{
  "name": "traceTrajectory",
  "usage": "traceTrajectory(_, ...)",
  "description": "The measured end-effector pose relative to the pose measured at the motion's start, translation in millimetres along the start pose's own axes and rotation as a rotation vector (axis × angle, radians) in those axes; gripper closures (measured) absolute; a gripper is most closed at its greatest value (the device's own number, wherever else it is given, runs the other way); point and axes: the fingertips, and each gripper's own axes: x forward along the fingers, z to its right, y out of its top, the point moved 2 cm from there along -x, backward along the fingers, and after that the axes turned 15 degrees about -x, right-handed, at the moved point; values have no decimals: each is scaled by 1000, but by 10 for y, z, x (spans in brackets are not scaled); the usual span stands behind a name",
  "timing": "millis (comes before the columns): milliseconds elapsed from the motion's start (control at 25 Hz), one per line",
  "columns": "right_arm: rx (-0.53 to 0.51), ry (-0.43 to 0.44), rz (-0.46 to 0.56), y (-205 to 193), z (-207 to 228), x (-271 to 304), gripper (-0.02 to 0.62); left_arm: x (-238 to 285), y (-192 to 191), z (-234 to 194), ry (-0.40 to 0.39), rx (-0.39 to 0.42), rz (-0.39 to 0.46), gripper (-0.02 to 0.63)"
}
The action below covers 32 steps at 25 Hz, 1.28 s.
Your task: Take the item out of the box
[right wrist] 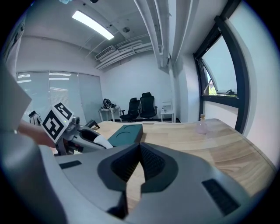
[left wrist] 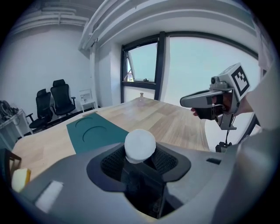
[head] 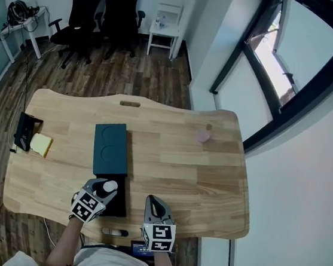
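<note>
At the table's near edge: left gripper, jaws wide around a dark bottle with white cap, over the black box. Right gripper closed, empty. Recommended: firm grip, straight lift clear of the box walls, then down on bare wood beside the teal lid.

**Head view:** above the near edge of the surface, facing steeply down and forward. The whole surface is in frame, with the left gripper and right gripper at the bottom.

**Left gripper view:** low over the near edge, facing the far right corner. The white-capped item sits close up between its jaws.

**Right gripper view:** low over the near edge, facing the far edge.

**Shared by all three:** teal lid, office chairs, small bottle. Each gripper view also takes in the other gripper.
</note>
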Motion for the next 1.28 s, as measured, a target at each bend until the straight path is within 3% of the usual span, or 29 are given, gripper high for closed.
traceTrajectory(760, -64, -96, 97, 368, -174, -445, 591, -956, 601, 263, -28, -133, 425, 419)
traceTrajectory(1040, -75, -99, 131, 483, -214, -524, 591, -1150, 661, 268, -29, -138, 494, 419)
traceTrajectory(1280, -89, -95, 132, 480, -228, -551, 591, -1177, 630, 305, -19, -132, 496, 419)
